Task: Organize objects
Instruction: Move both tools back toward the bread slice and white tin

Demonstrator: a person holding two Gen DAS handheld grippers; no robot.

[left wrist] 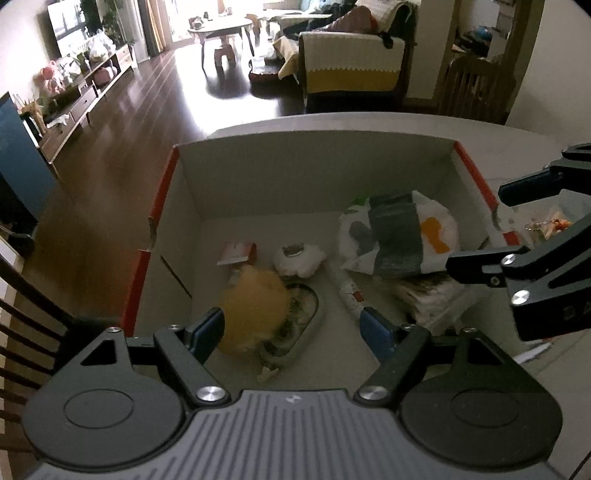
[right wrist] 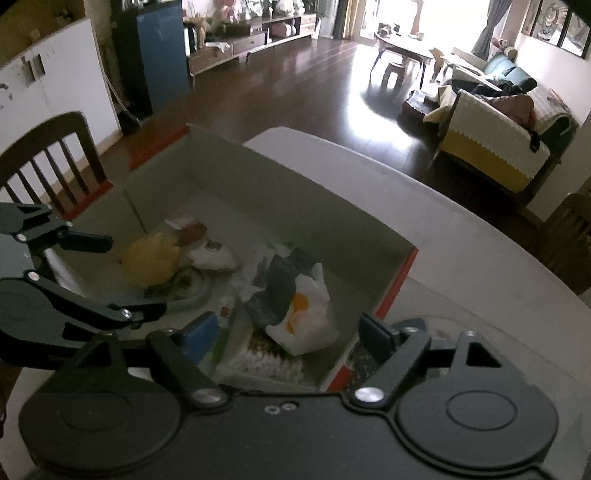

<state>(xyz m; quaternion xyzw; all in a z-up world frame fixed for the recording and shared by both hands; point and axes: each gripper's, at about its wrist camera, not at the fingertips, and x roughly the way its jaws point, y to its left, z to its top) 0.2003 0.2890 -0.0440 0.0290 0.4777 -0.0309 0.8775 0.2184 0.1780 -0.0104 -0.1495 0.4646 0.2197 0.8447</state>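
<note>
An open cardboard box (left wrist: 314, 177) with red outer sides stands on a pale table (left wrist: 369, 123), and the things being sorted lie on its floor. Toward the left of the box a fluffy yellow toy (left wrist: 255, 310) rests partly over a shallow oval tin (left wrist: 303, 321), touching it; just behind them sits a white pouch-like item (left wrist: 299, 258) with a small round metal piece on top, and a small red-and-white packet (left wrist: 238, 253) lies beside it toward the back wall. On the right side of the box a crumpled white plastic bag (left wrist: 402, 236) with dark grey and orange print leans over a stack of pale, brush-like or layered material (left wrist: 424, 295) whose nature cannot be made out. Between the tin and the bag lies a slim white tube or wrapper (left wrist: 351, 291) with red marks. The left gripper (left wrist: 293, 328) hangs above the near edge of the box with its blue-padded fingers spread wide and nothing between them, the yellow toy and tin showing through the gap. The right gripper (right wrist: 286, 332) hangs over the box's near right corner, likewise spread apart and empty, one finger over the box interior and the other outside the red wall; the plastic bag (right wrist: 303, 314) sits below the gap. On the table just outside the box's right wall lies a small clear packet (left wrist: 550, 225) with orange bits. A dark wooden chair (right wrist: 55, 155) stands at the table's left side; beyond lie a glossy dark floor, a sofa (left wrist: 351, 70) draped in a white-and-yellow cover, and a low round table (left wrist: 221, 27).
</note>
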